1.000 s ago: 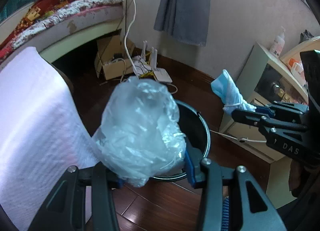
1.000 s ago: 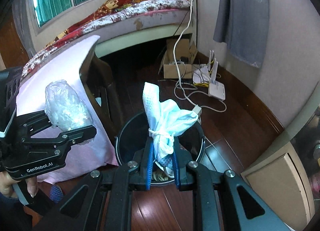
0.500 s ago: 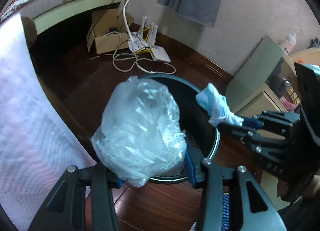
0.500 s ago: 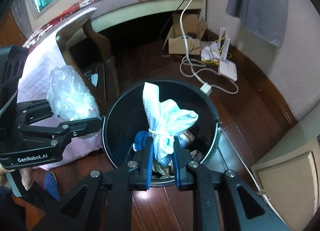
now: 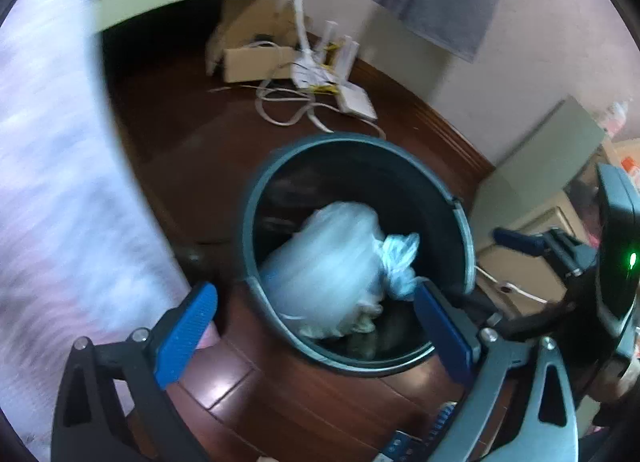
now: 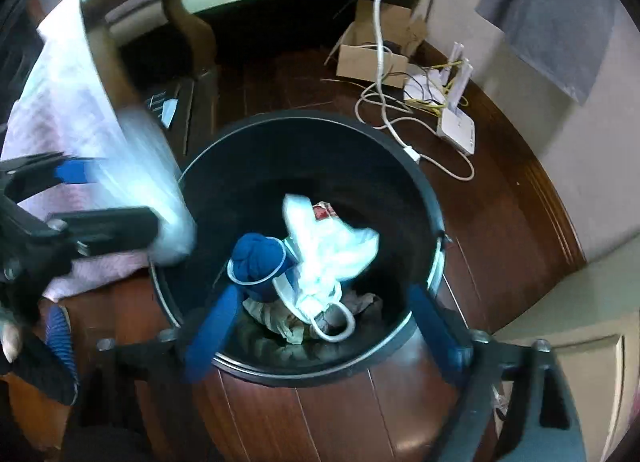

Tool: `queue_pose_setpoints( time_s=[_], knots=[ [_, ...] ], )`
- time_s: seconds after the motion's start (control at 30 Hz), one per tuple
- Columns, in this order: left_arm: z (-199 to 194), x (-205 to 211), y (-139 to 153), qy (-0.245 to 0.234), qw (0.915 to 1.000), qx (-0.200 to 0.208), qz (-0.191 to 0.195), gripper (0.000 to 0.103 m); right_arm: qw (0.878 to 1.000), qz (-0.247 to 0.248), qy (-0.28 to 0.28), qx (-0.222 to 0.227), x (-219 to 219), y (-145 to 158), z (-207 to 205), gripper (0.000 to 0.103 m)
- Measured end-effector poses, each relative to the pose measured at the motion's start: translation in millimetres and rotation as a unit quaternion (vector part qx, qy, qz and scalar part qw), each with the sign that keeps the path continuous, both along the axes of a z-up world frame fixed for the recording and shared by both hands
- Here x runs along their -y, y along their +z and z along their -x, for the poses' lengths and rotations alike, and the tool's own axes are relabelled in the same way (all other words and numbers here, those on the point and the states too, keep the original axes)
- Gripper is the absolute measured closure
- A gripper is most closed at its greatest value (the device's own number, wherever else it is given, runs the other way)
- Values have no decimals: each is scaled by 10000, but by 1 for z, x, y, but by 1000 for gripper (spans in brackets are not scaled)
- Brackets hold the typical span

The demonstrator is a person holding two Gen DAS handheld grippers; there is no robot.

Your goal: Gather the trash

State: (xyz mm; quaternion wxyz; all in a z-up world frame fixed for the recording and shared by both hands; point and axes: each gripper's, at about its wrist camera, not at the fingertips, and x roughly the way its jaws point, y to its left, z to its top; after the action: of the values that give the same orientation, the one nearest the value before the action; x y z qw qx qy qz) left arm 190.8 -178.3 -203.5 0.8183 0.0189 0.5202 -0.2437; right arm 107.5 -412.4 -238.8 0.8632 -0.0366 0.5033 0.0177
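Note:
A round black trash bin (image 5: 466,230) stands on the dark wood floor; it also shows in the right wrist view (image 6: 434,222). My left gripper (image 5: 316,310) is open above the bin's near rim. The clear crumpled plastic bag (image 5: 332,262) is free of it and lies inside the bin; in the right wrist view it is a blurred streak (image 6: 160,178) at the bin's left rim. My right gripper (image 6: 322,310) is open over the bin. The white knotted bag (image 6: 328,246) lies in the bin beside a blue rolled item (image 6: 256,258).
A table with a pink-white cloth (image 5: 52,182) stands to the left of the bin. A cardboard box (image 6: 368,58), white cables (image 6: 400,122) and a router (image 6: 456,122) lie on the floor behind. A pale cabinet (image 5: 532,222) stands at the right.
Both grippers opened over the bin. The clear plastic bag dropped from the left gripper and the white knotted bag from the right into the bin. Both cameras tilted down.

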Motion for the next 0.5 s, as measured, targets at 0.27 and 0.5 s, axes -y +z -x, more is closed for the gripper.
queue_pose_setpoints(
  time_s=[0.27, 0.5],
  knots=[
    [21, -29, 5, 382, 9983, 315, -305, 3, 9997, -120, -108, 209, -2, 18, 8, 0],
    [33, -48, 26, 432, 9968, 555, -384, 3, 9994, -140, -49, 312, -20, 36, 15, 0]
  ],
)
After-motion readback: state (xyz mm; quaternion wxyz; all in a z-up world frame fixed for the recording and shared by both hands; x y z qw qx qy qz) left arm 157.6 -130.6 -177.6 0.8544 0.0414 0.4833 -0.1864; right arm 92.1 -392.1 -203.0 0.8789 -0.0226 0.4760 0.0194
